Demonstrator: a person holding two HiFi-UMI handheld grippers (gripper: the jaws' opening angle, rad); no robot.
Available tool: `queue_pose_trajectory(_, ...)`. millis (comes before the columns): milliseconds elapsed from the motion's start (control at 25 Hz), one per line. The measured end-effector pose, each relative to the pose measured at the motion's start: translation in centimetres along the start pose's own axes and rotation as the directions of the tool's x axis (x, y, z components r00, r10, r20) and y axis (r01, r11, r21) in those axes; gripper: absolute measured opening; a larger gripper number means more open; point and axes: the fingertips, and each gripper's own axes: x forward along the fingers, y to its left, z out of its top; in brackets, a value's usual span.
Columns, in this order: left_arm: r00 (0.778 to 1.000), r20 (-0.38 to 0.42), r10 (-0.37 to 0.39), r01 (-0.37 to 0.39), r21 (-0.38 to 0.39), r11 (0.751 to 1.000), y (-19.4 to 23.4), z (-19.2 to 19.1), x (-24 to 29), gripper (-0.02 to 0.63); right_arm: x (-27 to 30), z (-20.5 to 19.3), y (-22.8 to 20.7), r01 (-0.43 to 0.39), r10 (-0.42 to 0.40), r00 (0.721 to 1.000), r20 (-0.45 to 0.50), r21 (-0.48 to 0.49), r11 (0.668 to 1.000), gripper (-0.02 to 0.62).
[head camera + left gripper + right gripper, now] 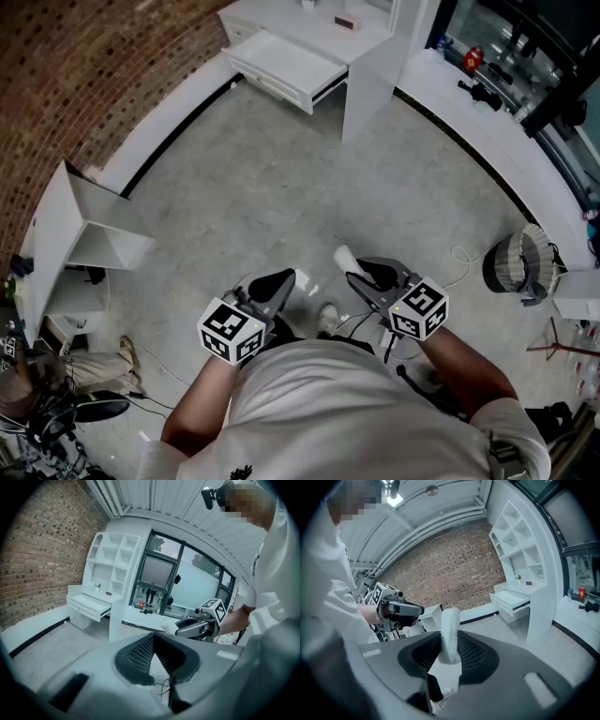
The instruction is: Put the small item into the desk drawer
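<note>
The small cylindrical item is seen to be white, as are the desk and its drawer. The wall is patterned in red-brown brick, and the floor is mottled grey. Black-and-white square markers are carried on the left gripper and the right gripper. Their pads are dark grey and ribbed. A white shirt is worn.

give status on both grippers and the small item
left gripper shut, empty. right gripper shut on small white item. desk drawer open, far across floor; nothing seen in between.
</note>
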Motion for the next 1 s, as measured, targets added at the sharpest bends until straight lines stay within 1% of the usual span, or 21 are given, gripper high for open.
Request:
queue_pose_trajectory(160,1.000,0.011,0.027,-0.027,-0.025,0.999,1.4,0.3,-0.9,0.005,1.4,0.6,-0.5,-0.021,0.021,1.000,0.009,0.024,0.999,0.124)
queue_pose_trajectory(320,0.999,0.020,0.030,-0.029,-0.032,0.999,2.7,0.9,-0.9,0.005,2.6,1.8,-1.7,-0.001,0.001,1.000,0.013,0.009,1.000,0.124)
queue_pose_trajectory(480,0.999,0.036,0.002,-0.001,-0.028,1.000,5.2,2.2,-0.5,0.005,4.6,3.3,-2.6,0.012,-0.012,1.000,0.020,0.008,1.000,0.124)
queue_pose_trajectory(600,0.999,0.048,-0.020,0.022,-0.026,0.999,8.0,3.1,-0.1,0.005,6.4,4.9,-3.4,0.043,-0.043,0.999,0.021,0.001,0.999,0.127)
queue_pose_trajectory(760,0.998,0.034,-0.049,0.050,-0.033,0.998,12.7,4.5,-0.1,0.005,9.2,7.4,-4.7,0.102,-0.102,0.994,0.032,0.021,0.995,0.126)
queue_pose_trajectory(1000,0.996,0.034,-0.086,0.086,0.018,0.996,19.8,6.8,-1.5,0.005,15.0,11.0,-7.0,0.181,-0.181,0.983,0.022,0.021,0.983,0.126)
